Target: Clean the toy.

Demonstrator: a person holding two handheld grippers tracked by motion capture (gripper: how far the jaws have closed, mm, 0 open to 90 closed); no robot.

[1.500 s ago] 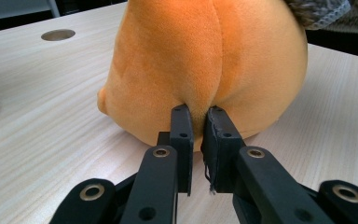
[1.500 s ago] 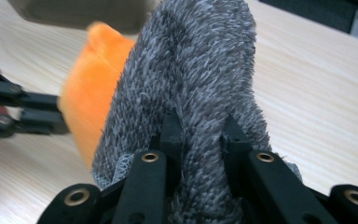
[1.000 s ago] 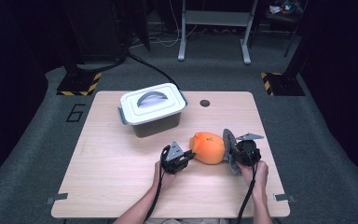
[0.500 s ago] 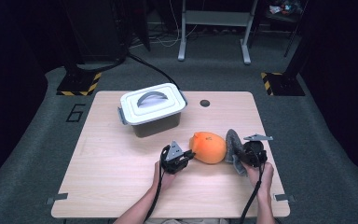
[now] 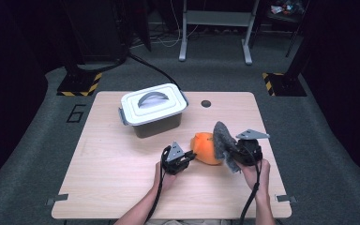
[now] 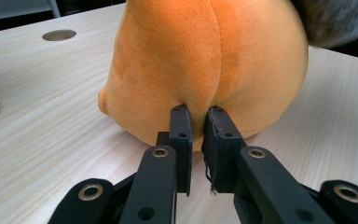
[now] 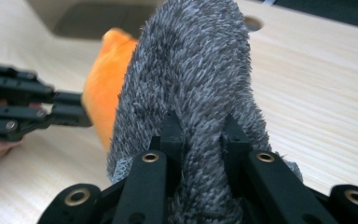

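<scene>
Right tongs (image 5: 228,151) now raised with grey cloth (image 5: 222,137), orange plush (image 5: 205,147) unmoved

The orange toy (image 6: 205,60) is a soft plush with a short, velvety, matt nap and a stitched seam, while the grey cloth (image 7: 196,79) is shaggy and coarse-fibred. The counter (image 5: 122,154) shows pale wood grain with a smooth, matt finish. The lidded box (image 5: 153,110) looks like smooth plastic with a slight sheen, and the jaws are matt black plastic with brass-coloured rivets.
</scene>
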